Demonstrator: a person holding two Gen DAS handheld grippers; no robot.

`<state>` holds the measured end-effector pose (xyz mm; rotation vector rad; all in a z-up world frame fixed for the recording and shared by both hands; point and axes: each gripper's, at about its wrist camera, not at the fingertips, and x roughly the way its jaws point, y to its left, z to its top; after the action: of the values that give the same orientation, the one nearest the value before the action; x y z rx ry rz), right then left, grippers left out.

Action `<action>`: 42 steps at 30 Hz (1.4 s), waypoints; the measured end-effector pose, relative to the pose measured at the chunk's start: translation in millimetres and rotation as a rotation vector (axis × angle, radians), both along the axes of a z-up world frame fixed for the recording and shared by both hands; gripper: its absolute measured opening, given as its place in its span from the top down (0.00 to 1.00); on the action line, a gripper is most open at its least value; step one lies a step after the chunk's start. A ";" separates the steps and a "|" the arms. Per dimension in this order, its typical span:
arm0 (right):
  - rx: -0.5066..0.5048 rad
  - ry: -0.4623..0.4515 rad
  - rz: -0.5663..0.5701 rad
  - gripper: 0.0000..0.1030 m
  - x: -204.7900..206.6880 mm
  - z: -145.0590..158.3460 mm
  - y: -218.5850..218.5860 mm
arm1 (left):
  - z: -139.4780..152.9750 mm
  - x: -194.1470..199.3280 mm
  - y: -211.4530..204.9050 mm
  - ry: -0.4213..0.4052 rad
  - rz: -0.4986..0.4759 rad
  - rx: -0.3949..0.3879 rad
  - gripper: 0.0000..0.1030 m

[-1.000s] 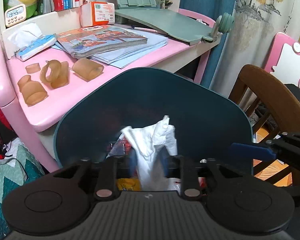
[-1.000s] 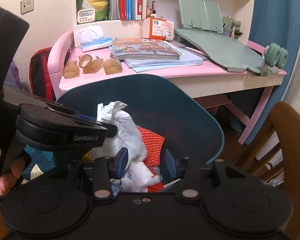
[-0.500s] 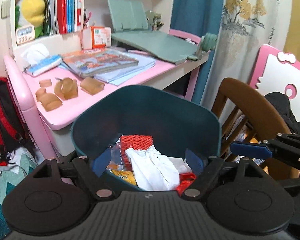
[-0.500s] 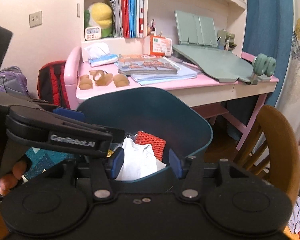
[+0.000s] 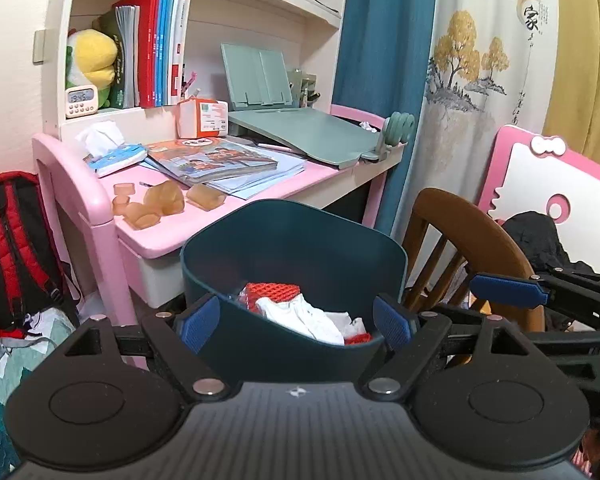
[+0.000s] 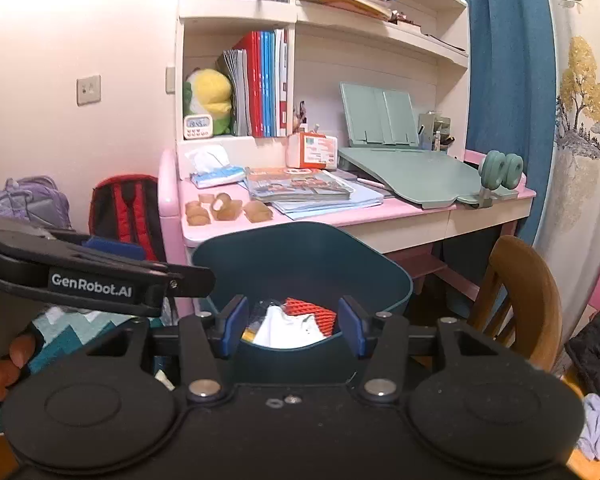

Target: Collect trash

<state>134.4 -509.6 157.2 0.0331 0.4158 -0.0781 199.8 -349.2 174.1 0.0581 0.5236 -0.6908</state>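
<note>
Left wrist view: left gripper [image 5: 296, 322] hovers above the near rim of the dark teal bin [image 5: 292, 240], fingers spread wide, nothing between them.
Right wrist view: right gripper [image 6: 292, 326] also over the bin [image 6: 300, 256], fingers apart and empty.
Trash: white crumpled wrapper [image 5: 300, 316] and red mesh [image 5: 272, 290] lie inside the bin.
Bin position: on the floor, just in front of the pink desk [image 5: 160, 232].
Beside the bin: wooden chair [image 5: 460, 232], to its right.
</note>
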 end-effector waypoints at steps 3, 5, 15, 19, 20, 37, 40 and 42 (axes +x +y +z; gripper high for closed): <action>0.032 -0.019 -0.017 0.51 -10.7 3.0 0.4 | -1.2 -9.3 12.0 -0.014 0.008 -0.022 0.10; 0.043 -0.034 -0.038 0.51 -17.1 4.9 2.7 | -3.0 -16.6 18.1 -0.031 0.006 -0.031 0.03; 0.078 -0.065 -0.057 0.51 -37.2 -2.5 24.8 | -8.6 -44.3 41.8 -0.075 -0.010 -0.070 0.03; 0.060 -0.066 -0.063 0.51 -41.3 -6.0 32.4 | -15.4 -50.0 46.8 -0.079 0.000 -0.059 0.03; 0.054 -0.068 -0.065 0.51 -42.0 -6.5 34.3 | -16.9 -50.3 48.0 -0.079 0.002 -0.058 0.03; 0.032 -0.069 -0.050 0.51 -45.2 -6.2 48.0 | -23.0 -53.0 59.3 -0.082 0.039 -0.064 0.03; 0.032 -0.067 -0.048 0.51 -44.4 -5.8 48.8 | -23.3 -53.4 59.7 -0.081 0.041 -0.063 0.03; 0.033 -0.064 -0.045 0.51 -43.1 -5.8 49.3 | -23.5 -53.6 59.9 -0.081 0.043 -0.061 0.03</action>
<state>91.4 -460.3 151.4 0.0775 0.3522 -0.1142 146.2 -289.2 150.5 0.0178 0.4246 -0.6594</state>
